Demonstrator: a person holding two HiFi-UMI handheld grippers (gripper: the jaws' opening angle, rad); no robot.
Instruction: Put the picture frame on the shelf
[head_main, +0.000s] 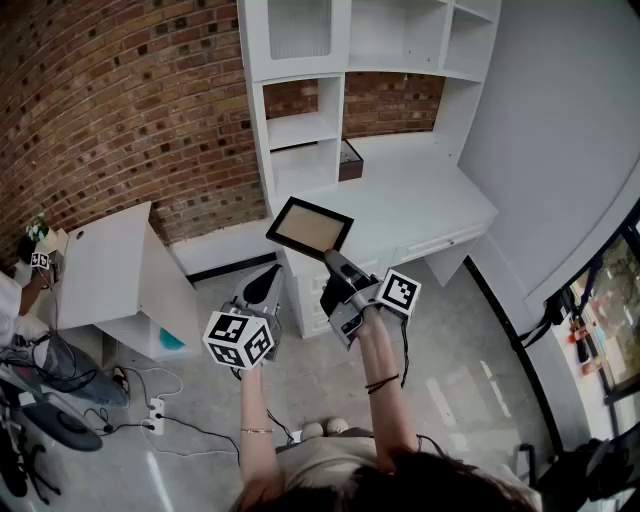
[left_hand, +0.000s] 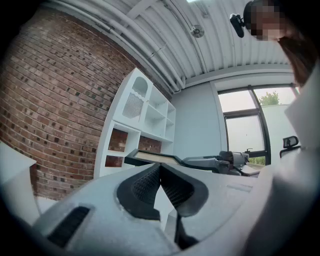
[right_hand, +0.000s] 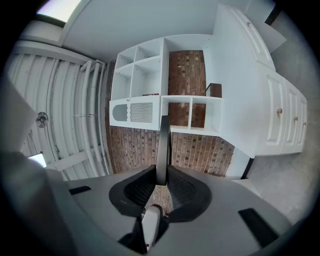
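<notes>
Shelf unit: white, open compartments, against the brick wall.
Desk top: joins the shelf unit's right; dark box stands on it, just beside the unit.
Floor: grey; left of the shelf unit, white cabinet and cables.

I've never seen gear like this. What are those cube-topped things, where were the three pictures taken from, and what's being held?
No robot here: a person holds a grasping tool in each hand. The head view comes from a camera on the person's head, looking down; the other two cameras ride on the tools, looking along their jaws. The right tool clamps a picture frame by its edge, in the air before the white shelf unit. The left tool is shut and empty. A small dark box sits on the desk.
</notes>
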